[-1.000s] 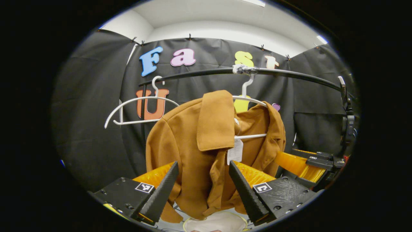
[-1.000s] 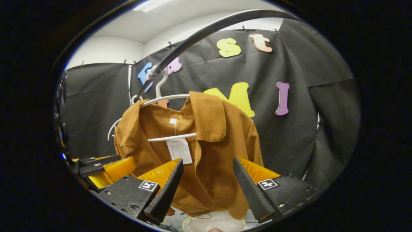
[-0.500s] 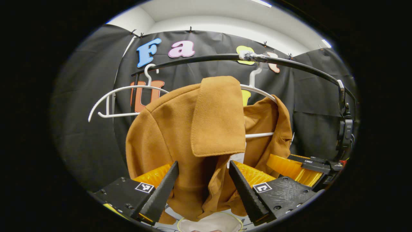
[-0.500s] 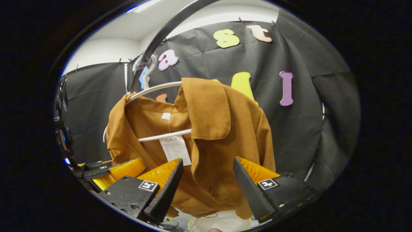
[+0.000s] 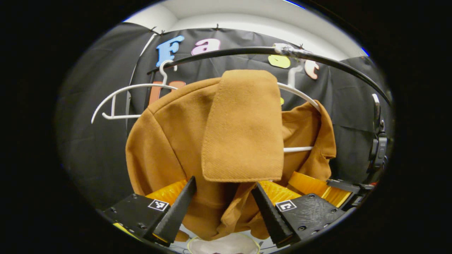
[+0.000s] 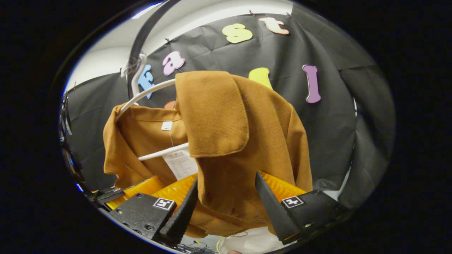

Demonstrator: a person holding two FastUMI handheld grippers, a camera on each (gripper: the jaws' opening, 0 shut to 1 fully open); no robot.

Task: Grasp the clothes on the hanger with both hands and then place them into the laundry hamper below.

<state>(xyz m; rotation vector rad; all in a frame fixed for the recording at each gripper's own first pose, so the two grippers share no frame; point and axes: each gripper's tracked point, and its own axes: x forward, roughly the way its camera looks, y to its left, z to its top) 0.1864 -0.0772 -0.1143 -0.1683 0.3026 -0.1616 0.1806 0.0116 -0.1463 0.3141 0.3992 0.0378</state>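
Left gripper (image 5: 220,208): fingers spread, ribbed wedge-shaped, flanking the jacket's hem. Right gripper (image 6: 226,208): likewise spread, nothing pinched. One brown jacket (image 5: 197,141), felt-like weave, broad flat collar, hanging on a white plastic hanger (image 5: 300,97). Second hanger (image 5: 120,102), bare. One black curved rail (image 5: 226,53). Pale hamper (image 5: 226,245) below.

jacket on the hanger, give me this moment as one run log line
phase: approach | jacket: on white hanger | left gripper: open, jacket hem between fingers | right gripper: open | hamper: below
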